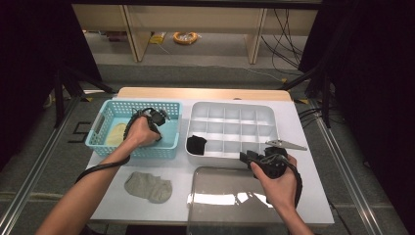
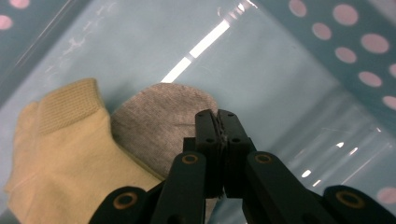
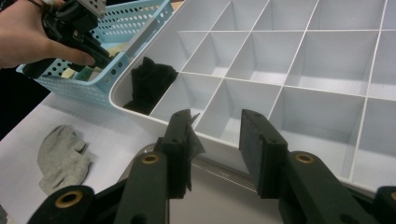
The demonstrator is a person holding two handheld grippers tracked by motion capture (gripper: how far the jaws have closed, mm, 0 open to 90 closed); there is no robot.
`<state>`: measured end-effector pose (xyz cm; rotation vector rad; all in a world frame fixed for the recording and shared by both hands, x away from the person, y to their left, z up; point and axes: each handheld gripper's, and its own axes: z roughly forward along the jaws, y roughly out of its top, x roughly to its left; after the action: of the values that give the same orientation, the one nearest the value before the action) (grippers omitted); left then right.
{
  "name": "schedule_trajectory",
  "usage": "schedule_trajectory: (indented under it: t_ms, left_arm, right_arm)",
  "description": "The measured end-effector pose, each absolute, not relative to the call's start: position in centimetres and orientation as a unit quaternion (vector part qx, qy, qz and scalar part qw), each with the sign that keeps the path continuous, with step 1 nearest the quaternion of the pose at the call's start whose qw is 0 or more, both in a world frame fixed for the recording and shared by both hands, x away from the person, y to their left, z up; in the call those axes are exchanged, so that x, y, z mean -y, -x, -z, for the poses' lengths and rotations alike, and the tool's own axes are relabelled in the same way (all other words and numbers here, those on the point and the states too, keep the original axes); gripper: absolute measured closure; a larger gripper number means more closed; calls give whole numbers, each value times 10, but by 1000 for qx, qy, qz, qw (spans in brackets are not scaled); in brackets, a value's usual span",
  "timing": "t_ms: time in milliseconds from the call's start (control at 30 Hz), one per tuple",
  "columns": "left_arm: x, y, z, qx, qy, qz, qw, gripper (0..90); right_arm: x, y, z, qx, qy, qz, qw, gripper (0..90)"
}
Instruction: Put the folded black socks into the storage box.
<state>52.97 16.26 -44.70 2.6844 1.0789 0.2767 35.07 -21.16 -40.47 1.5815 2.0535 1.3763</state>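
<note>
Left gripper (image 2: 217,122) down inside the blue basket (image 1: 109,108), at about 10 o'clock on the desk (image 1: 303,196). Jaws pressed together, no gap between the pads, over the grey sock (image 2: 161,119). Whether a fold of cloth is caught between them cannot be told. Grey sock lies on the basket floor, its left side under the yellow sock (image 2: 70,154), which overlaps it at 9 o'clock.

Right gripper (image 3: 215,140) hangs at the near rim of the white divided tray (image 1: 232,108), around 4 o'clock on the desk. Jaws stand well apart, nothing between them. A black sock (image 3: 149,86) sits in the tray's near-left cell.

Step in hand, as judged: lift the grey sock out of the basket. To do it well, pull straight up and check that cloth comes with the jaws. If not, reopen and bite deeper at the toe. Keep to the 3 o'clock side of the sock, away from the yellow cuff, so only one sock rises.

Edges and room: basket walls are close on the right, so clear the rim before swinging toward the tray. A clear lid (image 1: 230,196) lies at 6 o'clock, a second grey sock (image 1: 148,186) at 7 o'clock. Many tray cells look free.
</note>
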Motion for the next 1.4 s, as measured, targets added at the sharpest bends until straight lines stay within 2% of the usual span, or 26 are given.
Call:
schedule_trajectory:
  t_ms: [67, 133, 267, 300, 400, 600, 667, 800, 1000, 1133, 1233, 1267, 1400]
  left_arm:
    - [-165, -527, 440, -372, -913, -104, 133, 883]
    - [-169, -524, 431, -378, -907, -112, 149, 883]
    - [-182, -516, 415, -388, -891, -131, 198, 883]
    - [-185, -514, 411, -391, -887, -135, 206, 883]
    - [-195, -506, 398, -398, -873, -154, 237, 883]
    - [-208, -494, 377, -409, -842, -186, 298, 883]
    - [-209, -491, 370, -408, -835, -200, 311, 883]
    - [-211, -484, 357, -403, -824, -209, 340, 882]
    - [-209, -472, 347, -400, -800, -220, 389, 882]
    - [-209, -460, 337, -388, -789, -222, 423, 883]
    - [-206, -451, 328, -381, -777, -233, 443, 883]
    - [-205, -448, 324, -378, -774, -234, 451, 883]
    - [-200, -437, 312, -361, -772, -241, 465, 883]
  right_arm:
    - [210, -350, 404, -695, -538, -468, 92, 648]
    - [211, -351, 406, -700, -531, -465, 106, 648]
    - [210, -349, 404, -691, -541, -470, 96, 648]
    - [213, -351, 404, -700, -526, -470, 109, 648]
    - [210, -348, 401, -690, -541, -470, 97, 648]
    - [211, -350, 403, -701, -524, -470, 116, 648]
    - [208, -348, 401, -692, -537, -471, 100, 648]
    - [208, -351, 403, -703, -517, -475, 117, 648]
    - [208, -349, 400, -700, -522, -473, 114, 647]
    - [205, -347, 400, -692, -537, -474, 95, 648]
    - [206, -348, 401, -693, -537, -471, 101, 648]
    - [208, -349, 401, -701, -524, -470, 115, 648]
    - [207, -349, 400, -701, -523, -471, 115, 648]
